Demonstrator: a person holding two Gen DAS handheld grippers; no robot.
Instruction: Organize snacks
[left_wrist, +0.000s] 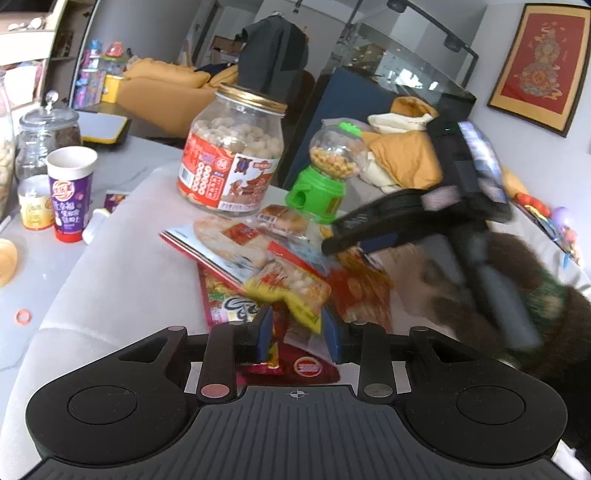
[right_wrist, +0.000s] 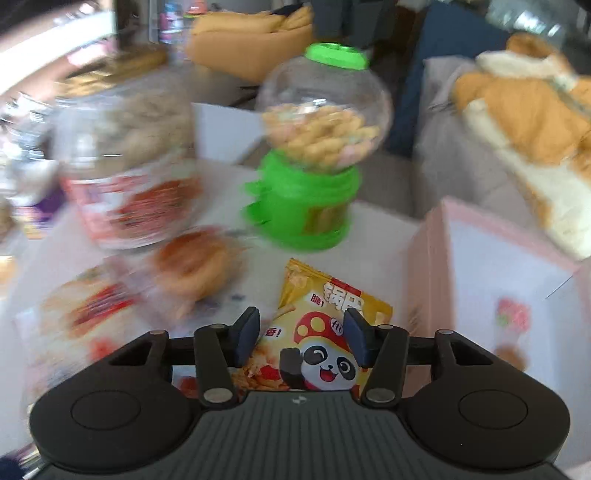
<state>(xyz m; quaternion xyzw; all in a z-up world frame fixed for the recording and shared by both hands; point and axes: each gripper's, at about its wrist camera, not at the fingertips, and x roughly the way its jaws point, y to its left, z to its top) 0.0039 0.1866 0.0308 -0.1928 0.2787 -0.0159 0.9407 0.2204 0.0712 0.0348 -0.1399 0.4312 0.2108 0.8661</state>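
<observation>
My left gripper (left_wrist: 299, 334) is shut on a yellow and red snack packet (left_wrist: 291, 291), held over a pile of packets (left_wrist: 236, 258) on the white table (left_wrist: 110, 277). In the right wrist view my right gripper (right_wrist: 301, 336) is shut on a yellow packet with a panda on it (right_wrist: 317, 332), which stays sharp while the background blurs. The right gripper (left_wrist: 332, 240) also appears in the left wrist view, blurred, over the right side of the pile, in a hand with a furry brown sleeve (left_wrist: 554, 314).
Behind the pile stand a big gold-lidded jar of round snacks (left_wrist: 232, 147) and a green candy dispenser (right_wrist: 310, 155). A pink box (right_wrist: 491, 295) stands at the right. A wrapped bun (left_wrist: 282, 219), a purple cup (left_wrist: 72, 192) and a glass jar (left_wrist: 44, 140) are on the table.
</observation>
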